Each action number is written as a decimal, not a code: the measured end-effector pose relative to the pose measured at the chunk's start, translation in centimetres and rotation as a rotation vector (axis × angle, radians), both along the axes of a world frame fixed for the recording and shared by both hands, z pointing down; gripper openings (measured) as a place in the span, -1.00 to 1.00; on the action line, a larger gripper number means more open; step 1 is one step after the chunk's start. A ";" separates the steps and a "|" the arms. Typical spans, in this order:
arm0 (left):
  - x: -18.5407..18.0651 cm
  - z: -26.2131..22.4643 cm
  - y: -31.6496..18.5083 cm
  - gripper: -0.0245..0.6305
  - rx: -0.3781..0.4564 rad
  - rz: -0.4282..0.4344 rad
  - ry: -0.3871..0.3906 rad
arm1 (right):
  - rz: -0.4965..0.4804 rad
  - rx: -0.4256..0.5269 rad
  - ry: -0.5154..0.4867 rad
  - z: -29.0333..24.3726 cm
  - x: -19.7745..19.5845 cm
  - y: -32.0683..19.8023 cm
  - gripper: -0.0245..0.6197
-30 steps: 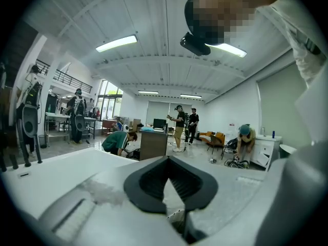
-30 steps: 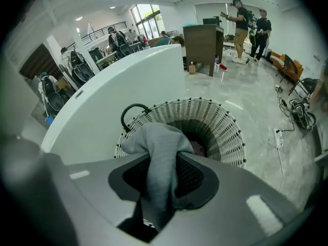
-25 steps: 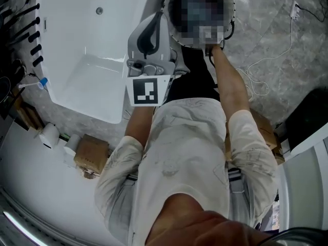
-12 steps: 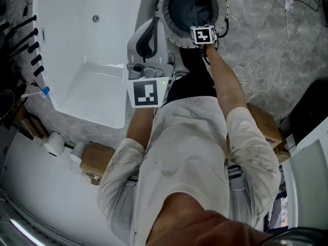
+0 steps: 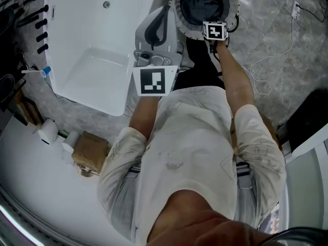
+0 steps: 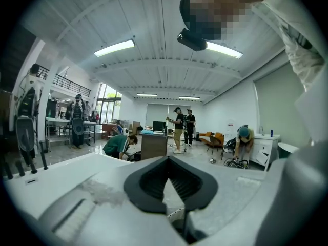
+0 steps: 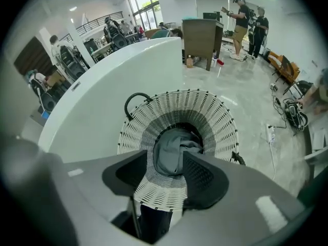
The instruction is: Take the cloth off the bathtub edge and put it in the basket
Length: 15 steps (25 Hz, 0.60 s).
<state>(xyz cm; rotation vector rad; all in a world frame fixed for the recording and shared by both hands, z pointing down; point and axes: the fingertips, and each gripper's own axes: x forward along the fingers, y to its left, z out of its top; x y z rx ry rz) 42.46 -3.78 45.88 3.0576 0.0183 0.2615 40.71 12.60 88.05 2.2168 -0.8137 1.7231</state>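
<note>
Cloth bunched inside basket, 12 o'clock in head view; none seen on bathtub rim at 10 o'clock.
Left gripper view: left tongs pressed together, empty.
Right gripper view: right tongs just spread, over cloth, not pinching.
Risk: fold snagging a pad on withdrawal, dragged back out.

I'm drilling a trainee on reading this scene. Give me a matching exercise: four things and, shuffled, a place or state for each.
1 cloth
2 basket
3 left gripper
4 right gripper

A shut, empty
B on the floor beside the bathtub
C open, over the basket
D in the basket

Pairs: 1-D, 2-B, 3-A, 4-C.
The right gripper's jaws have just been opening, with nothing gripped between them.
</note>
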 end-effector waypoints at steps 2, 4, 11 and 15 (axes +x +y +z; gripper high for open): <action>-1.7 -0.6 -0.4 -0.93 -0.006 -0.026 -0.005 | -0.017 0.012 0.004 -1.0 -0.7 -0.3 -0.23; -3.3 -1.3 -1.0 -0.93 0.000 -0.044 -0.004 | -0.037 0.014 0.001 -2.0 -1.5 -0.9 -0.24; -9.1 -3.6 -2.9 -0.93 0.020 -0.134 0.001 | -0.185 0.023 0.021 -5.2 -4.7 -3.7 -0.24; -13.6 -5.0 -3.7 -0.93 0.024 -0.224 0.027 | -0.237 0.025 0.034 -6.9 -6.5 -4.7 -0.24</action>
